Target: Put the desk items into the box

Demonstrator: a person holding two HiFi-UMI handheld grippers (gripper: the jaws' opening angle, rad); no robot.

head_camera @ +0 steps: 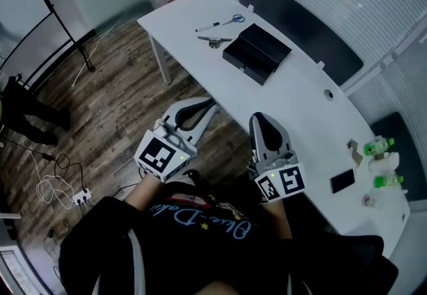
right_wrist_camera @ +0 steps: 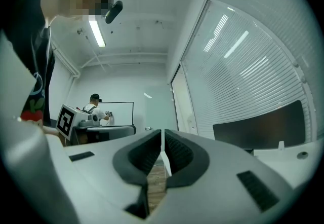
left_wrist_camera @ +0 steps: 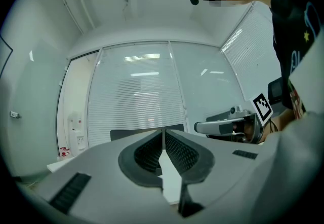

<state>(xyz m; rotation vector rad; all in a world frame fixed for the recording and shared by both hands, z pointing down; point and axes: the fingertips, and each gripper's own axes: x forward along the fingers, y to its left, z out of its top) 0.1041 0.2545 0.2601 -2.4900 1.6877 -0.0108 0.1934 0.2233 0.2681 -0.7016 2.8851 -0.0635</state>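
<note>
Black tee (head_camera: 200, 237) with curly blue script across the chest, plus a small yellow star and a bit of red print. Out past the tee, the left gripper (head_camera: 211, 104) and right gripper (head_camera: 259, 120) have pale grey shells and black ribbed pads. Their black-and-white marker cubes (head_camera: 160, 155) each have a tiny green light.

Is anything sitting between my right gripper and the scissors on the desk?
Yes: the black box sits on the desk roughly in line between the shut right gripper and the scissors, which lie just beyond its far left corner.
</note>
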